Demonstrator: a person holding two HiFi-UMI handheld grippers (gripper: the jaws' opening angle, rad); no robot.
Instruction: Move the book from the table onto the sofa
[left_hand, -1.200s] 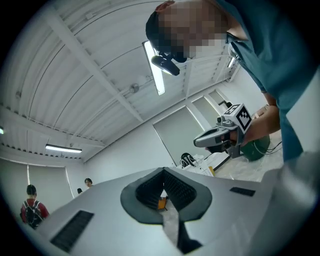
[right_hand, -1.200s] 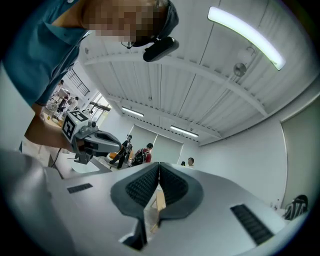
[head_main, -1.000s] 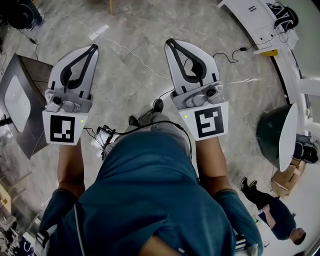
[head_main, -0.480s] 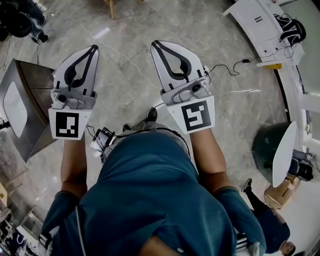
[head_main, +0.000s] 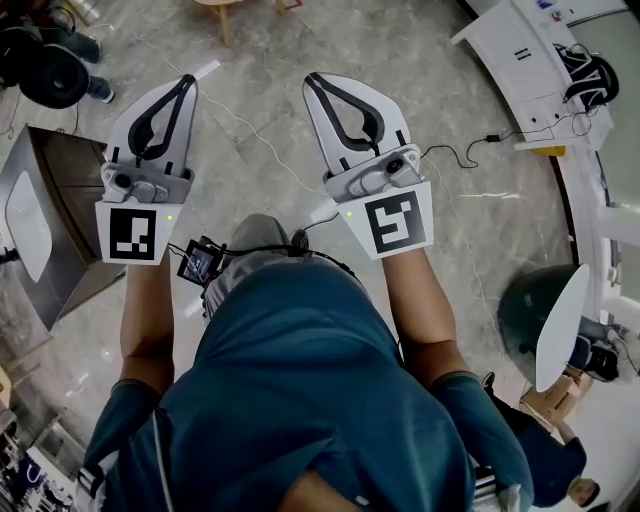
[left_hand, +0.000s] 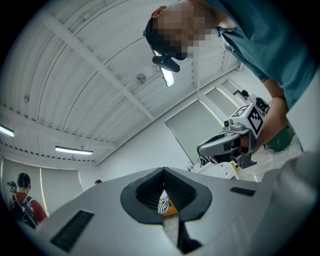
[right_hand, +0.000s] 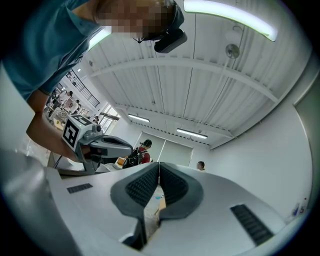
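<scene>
While closed, left gripper (head_main: 186, 86) flanks right gripper (head_main: 314, 82)

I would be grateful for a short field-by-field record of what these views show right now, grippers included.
Left hand-held gripper: shut, nothing between the jaws
Right hand-held gripper: shut, nothing between the jaws
Position: both held forward, side by side, over the floor
Book: not in view
Sofa: not in view
Person: standing, teal shirt
Task stage: book not yet picked up
</scene>
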